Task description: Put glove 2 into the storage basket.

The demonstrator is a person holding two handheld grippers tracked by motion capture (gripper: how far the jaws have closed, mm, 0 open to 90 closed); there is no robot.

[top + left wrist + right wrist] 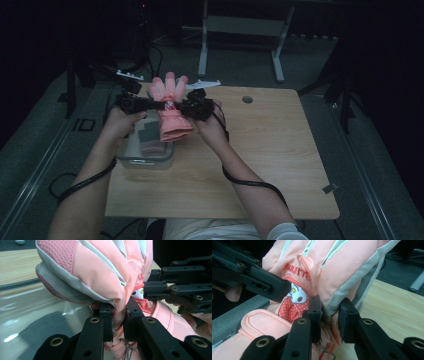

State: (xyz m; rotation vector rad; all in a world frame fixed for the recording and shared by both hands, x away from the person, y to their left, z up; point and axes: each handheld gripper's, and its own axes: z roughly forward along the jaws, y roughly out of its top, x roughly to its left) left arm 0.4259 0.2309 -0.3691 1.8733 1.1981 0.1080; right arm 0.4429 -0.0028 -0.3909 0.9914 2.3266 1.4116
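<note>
Pink and puffy, the glove (169,107) has red stitched letters on its back, too cut off to read, above a small cartoon patch (296,300) with a white face and red dotted clothes. Both grippers hold the glove up in the air above the clear plastic box (145,159) at the left edge of the wooden table (270,150). The left gripper (150,104) pinches one side, its jaws squeezed tight on the cloth. The right gripper (187,107) pinches the other side the same way. Both forearms reach forward, hands raised.

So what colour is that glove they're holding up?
The glove is salmon pink with pale grey strips and a small cartoon patch, clearest in the right gripper view.
</note>
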